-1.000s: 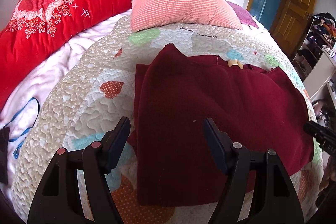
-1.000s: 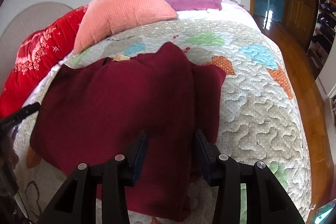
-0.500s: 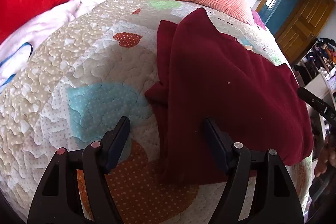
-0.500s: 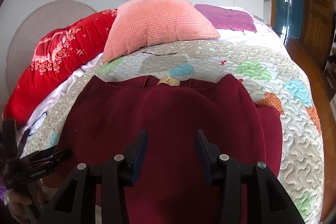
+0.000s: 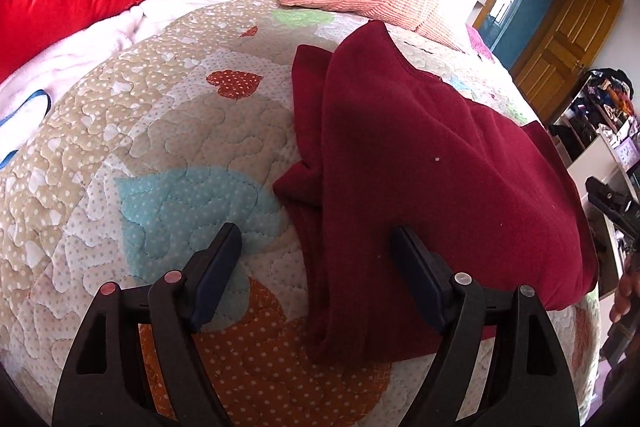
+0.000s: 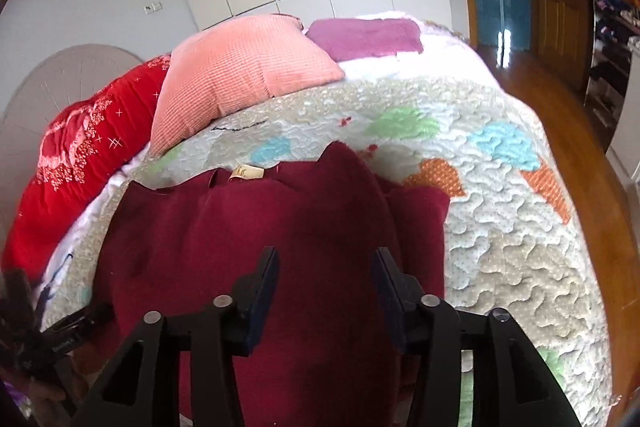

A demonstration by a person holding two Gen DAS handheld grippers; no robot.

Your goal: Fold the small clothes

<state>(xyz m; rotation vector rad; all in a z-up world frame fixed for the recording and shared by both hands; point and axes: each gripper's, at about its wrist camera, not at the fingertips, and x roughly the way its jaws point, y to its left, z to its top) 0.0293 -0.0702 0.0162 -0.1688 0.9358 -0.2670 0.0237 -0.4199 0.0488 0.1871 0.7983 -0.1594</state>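
right claw (image 6: pixel 325 267) just been opening, hovering empty over dark red knit sweater (image 6: pixel 280 247) | left claw (image 5: pixel 316 251) opening wide, straddling sweater's folded edge | sleeves are looking folded in, bottom-up fold probably coming next

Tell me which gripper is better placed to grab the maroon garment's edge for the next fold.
Left, probably. The left gripper hovers open astride the maroon garment's folded edge; the right gripper, open, sits over its middle.

Left black plastic two-finger gripper (image 5: pixel 316 251): dark navy pads, red-capped and silver screws. Right black plastic two-finger gripper (image 6: pixel 325 269): same navy pads, silver screw heads, triangular cut-outs in frame.
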